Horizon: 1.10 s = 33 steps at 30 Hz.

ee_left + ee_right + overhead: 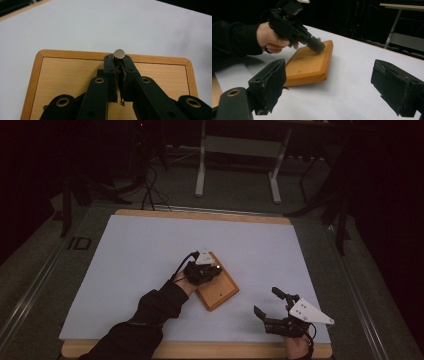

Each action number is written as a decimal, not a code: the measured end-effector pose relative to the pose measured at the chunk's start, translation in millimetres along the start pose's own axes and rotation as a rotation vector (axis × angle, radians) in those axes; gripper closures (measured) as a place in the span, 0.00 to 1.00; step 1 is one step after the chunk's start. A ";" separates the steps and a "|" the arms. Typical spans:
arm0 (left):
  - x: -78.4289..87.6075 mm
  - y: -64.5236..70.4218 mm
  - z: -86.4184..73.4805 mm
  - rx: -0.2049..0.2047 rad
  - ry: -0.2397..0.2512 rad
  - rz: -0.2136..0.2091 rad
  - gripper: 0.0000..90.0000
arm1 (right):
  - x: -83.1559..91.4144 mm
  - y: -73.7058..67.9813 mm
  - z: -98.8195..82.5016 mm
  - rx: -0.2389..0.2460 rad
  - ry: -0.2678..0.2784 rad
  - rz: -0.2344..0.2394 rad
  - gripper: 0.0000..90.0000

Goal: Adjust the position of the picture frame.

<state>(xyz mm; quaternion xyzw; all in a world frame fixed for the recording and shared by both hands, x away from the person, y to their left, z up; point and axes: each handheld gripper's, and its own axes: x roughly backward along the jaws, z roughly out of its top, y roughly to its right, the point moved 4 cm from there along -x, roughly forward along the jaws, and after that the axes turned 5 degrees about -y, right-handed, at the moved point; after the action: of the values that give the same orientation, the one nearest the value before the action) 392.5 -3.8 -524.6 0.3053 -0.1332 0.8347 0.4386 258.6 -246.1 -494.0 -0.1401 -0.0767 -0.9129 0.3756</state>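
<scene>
A wooden board (221, 294) with a raised rim lies near the middle of the white sheet, also seen as board (70, 72) and board (309, 66). My left gripper (214, 270) is tilted down over the board's far part, shut on a small metal cylinder (119, 53) that stands up between its tips. The left gripper (119, 61) sits above the far rim; in the right gripper view the left gripper (318, 47) almost meets the wood. My right gripper (266, 301) hovers at the front right, open, with nothing between its pads (273, 80).
The white sheet (150, 250) covers a wooden table whose edge (210, 350) runs along the front. A small hole (220, 294) shows in the board's near part. Behind the table stand a grey frame (240, 150) and cables (150, 185) on a dark floor.
</scene>
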 end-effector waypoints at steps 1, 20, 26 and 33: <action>-3.2 -0.1 0.5 -0.004 -0.005 0.003 0.95 | -0.1 0.3 -0.1 0.000 0.001 0.002 0.14; -32.3 1.1 -3.1 -0.003 -0.095 -0.011 0.95 | -0.7 -0.5 -0.5 0.005 -0.005 0.008 0.14; -32.7 0.3 -2.4 -0.007 -0.099 -0.022 0.95 | -0.6 -0.8 -0.5 0.006 -0.007 0.008 0.14; -30.6 -1.5 -2.8 0.003 -0.105 -0.051 0.93 | -0.8 -1.6 -0.3 0.010 -0.008 0.008 0.14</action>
<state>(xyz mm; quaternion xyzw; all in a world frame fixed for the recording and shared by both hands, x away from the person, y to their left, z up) 405.7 -21.4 -546.1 0.3523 -0.1471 0.8064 0.4516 258.0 -244.6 -494.7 -0.1422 -0.0823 -0.9105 0.3794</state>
